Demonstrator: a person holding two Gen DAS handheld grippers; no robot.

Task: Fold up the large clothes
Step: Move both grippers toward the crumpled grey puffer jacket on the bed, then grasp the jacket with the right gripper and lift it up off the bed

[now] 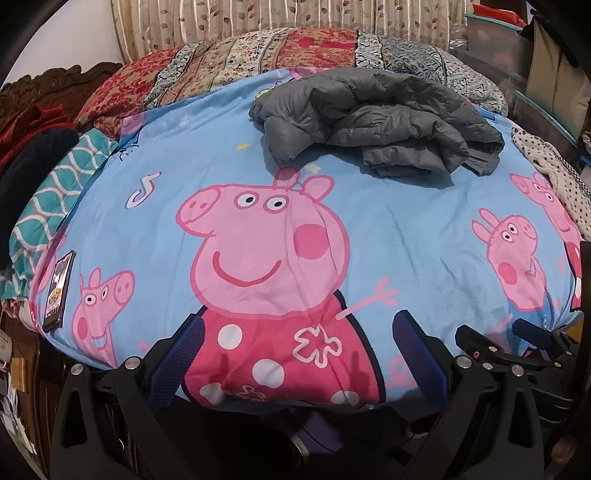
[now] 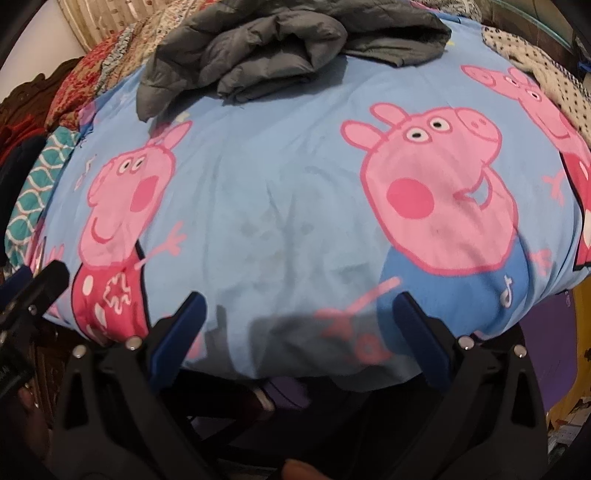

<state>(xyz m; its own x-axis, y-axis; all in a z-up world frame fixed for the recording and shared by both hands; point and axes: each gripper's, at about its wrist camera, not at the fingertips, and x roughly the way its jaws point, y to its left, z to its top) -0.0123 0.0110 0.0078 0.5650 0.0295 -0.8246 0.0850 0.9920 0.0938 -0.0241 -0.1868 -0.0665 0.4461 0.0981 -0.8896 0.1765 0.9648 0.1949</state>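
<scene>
Both grippers wide open at the near edge, grey jacket bunched up at the far side of the bed.

Closest in, the left gripper [image 1: 295,350] hangs over the near edge of the sheet [image 1: 388,221] with its blue fingers [image 1: 184,354] spread wide and nothing between them; just beside it, the right gripper [image 2: 299,332] does the same, fingers [image 2: 417,332] splayed over bare blue cloth. A phone [image 1: 59,288] lies at the left edge of the bed. Further up, the jacket [image 1: 369,125] sits well apart from both grippers: grey, puffy, quilted, heaped in loose folds with one flap trailing toward the near left and a flatter bundle tucked under its right side. In the right wrist view the jacket [image 2: 266,48] shows rumpled, soft creases everywhere. Behind it, a patterned quilt [image 1: 258,55], then curtains [image 1: 295,18].
</scene>
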